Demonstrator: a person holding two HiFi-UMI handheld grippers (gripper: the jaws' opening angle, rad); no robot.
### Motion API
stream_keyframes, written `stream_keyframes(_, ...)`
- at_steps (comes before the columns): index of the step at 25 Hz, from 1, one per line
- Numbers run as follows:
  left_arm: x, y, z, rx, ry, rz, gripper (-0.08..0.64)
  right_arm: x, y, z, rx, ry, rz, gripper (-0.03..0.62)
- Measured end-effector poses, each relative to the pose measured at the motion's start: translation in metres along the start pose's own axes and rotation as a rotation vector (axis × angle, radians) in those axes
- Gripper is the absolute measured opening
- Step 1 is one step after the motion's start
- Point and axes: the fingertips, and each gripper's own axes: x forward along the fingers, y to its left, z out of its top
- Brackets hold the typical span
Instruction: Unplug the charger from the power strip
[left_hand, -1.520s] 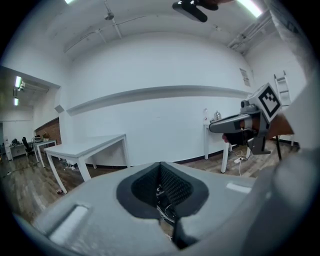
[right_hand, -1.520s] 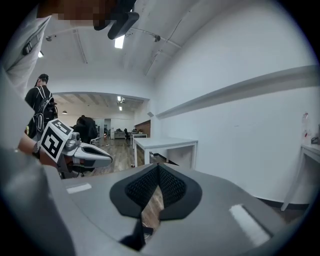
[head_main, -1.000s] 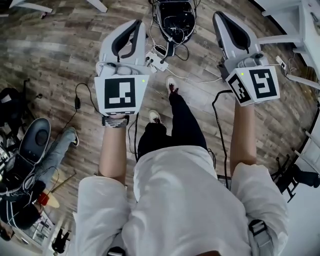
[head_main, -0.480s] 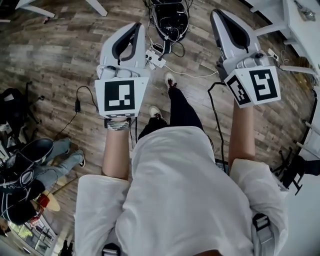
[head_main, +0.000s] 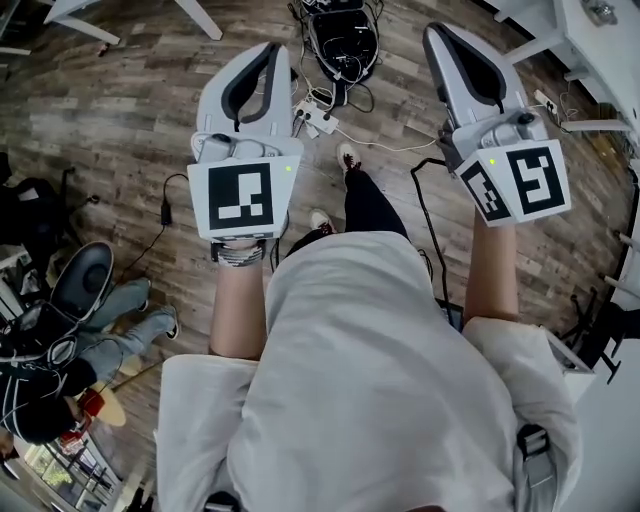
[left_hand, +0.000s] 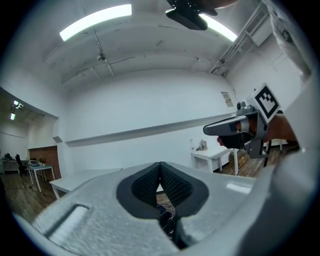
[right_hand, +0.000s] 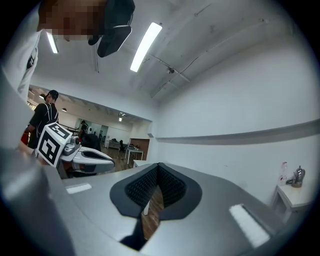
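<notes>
Left gripper (left_hand: 160, 175) clenched, empty | right gripper (right_hand: 159, 176) clenched, empty | both held level out front, idle — power strip (head_main: 313, 118) lies on floor ahead, beyond reach

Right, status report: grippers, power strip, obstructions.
Left gripper shut, empty. Right gripper shut, empty. Power strip on floor ahead, not reached; charger too small to tell. Loose cables beside it.

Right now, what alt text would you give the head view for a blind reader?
Seen from above, a person in a white shirt holds out a left gripper and a right gripper, both shut and empty, over a wood floor. A white power strip with cables lies ahead between them.
</notes>
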Motion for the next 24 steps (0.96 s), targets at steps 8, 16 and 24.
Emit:
stream_keyframes(8, -0.014, -0.018, 0.006, 0.014, -0.016, -0.029, 0.005, -0.014, 0.015, 0.000, 0.002, 0.011, -0.012, 0.001)
stream_keyframes(16, -0.020, -0.015, 0.009, 0.047, -0.010, -0.027, 0.005, -0.015, 0.024, -0.002, 0.005, 0.006, -0.017, 0.002)
stream_keyframes(24, -0.021, -0.012, 0.004, 0.040, 0.005, -0.038, 0.005, -0.010, 0.029, -0.012, 0.009, 0.035, -0.022, 0.000)
